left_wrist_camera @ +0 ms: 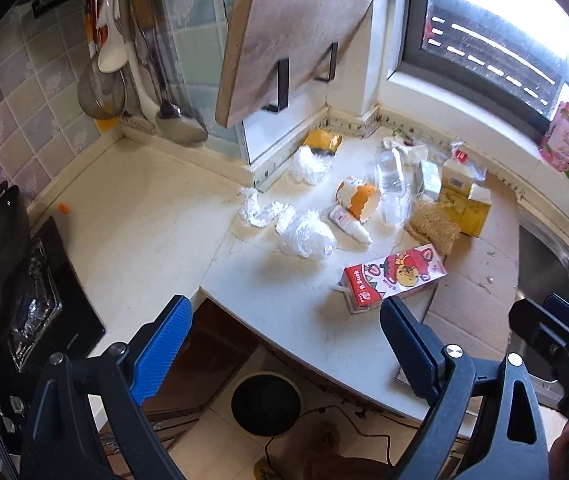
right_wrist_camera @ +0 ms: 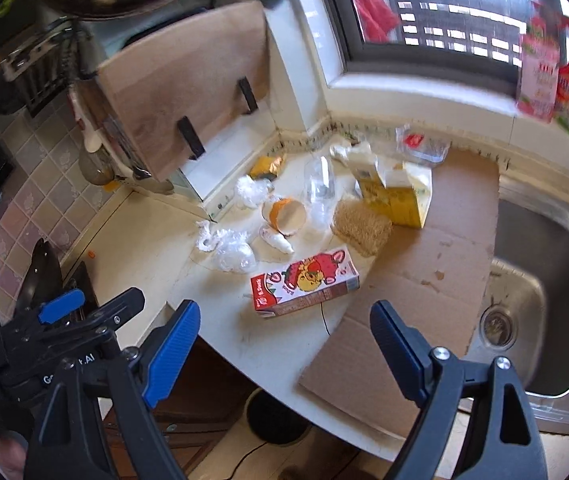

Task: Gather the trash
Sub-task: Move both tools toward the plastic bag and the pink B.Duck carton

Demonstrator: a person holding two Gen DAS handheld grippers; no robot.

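Observation:
Trash lies scattered on the white counter (left_wrist_camera: 144, 220). A red strawberry drink carton (left_wrist_camera: 394, 278) (right_wrist_camera: 304, 282) lies on its side nearest me. Behind it are crumpled clear plastic (left_wrist_camera: 306, 236) (right_wrist_camera: 232, 254), a tipped orange-and-white paper cup (left_wrist_camera: 358, 198) (right_wrist_camera: 284, 216), a small white bottle (left_wrist_camera: 350, 226), a clear plastic bottle (left_wrist_camera: 392, 182) (right_wrist_camera: 320, 184), yellow cartons (left_wrist_camera: 464, 204) (right_wrist_camera: 398, 196) and a fibrous scrubber (left_wrist_camera: 434, 228) (right_wrist_camera: 362, 228). My left gripper (left_wrist_camera: 286, 344) and right gripper (right_wrist_camera: 284, 344) are both open and empty, held above the counter's front edge.
A black bin (left_wrist_camera: 266, 404) (right_wrist_camera: 276, 416) stands on the floor below the counter. Flat cardboard (right_wrist_camera: 424, 280) covers the counter's right part beside a steel sink (right_wrist_camera: 532, 300). A stove with a pan (left_wrist_camera: 0, 264) is at left. A cutting board (left_wrist_camera: 292, 36) hangs above.

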